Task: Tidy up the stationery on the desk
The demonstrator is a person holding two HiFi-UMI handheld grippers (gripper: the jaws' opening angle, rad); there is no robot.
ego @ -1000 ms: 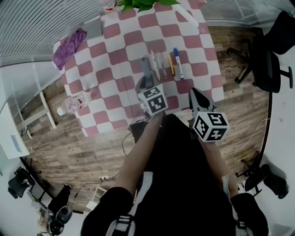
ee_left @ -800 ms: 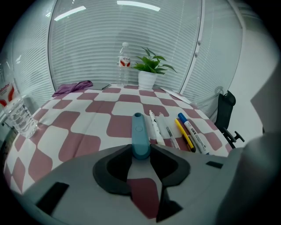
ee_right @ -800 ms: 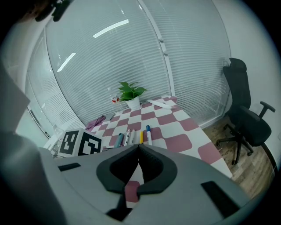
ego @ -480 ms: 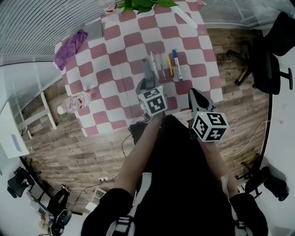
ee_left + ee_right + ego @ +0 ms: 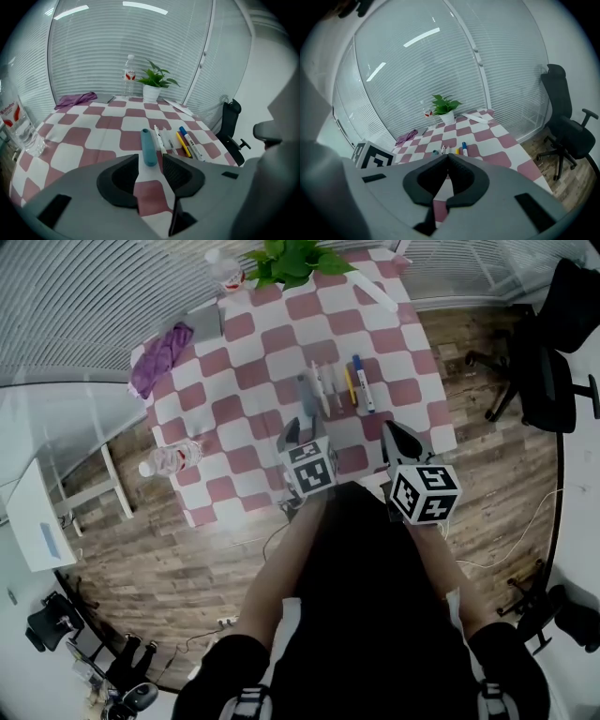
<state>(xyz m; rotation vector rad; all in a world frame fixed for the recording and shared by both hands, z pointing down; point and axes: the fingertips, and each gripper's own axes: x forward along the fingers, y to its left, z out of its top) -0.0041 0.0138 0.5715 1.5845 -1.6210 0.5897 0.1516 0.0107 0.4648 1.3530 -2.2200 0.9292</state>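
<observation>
Head view: checkered table (image 5: 244, 381); teal case (image 5: 306, 395) and pens (image 5: 349, 385) in a row near front edge; left gripper (image 5: 300, 426) and right gripper (image 5: 394, 430) over that edge | Left gripper view: jaws narrowly apart, empty, case just ahead | Right gripper view: jaws together, empty

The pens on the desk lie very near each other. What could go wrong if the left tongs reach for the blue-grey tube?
1. The white pen lies close beside the tube; the open left tongs may catch both or push the pen away.
2. The tube looks round, so a nudge may roll it.
3. The water bottle stands near the left edge of the desk; a wide swing could knock it off.
</observation>
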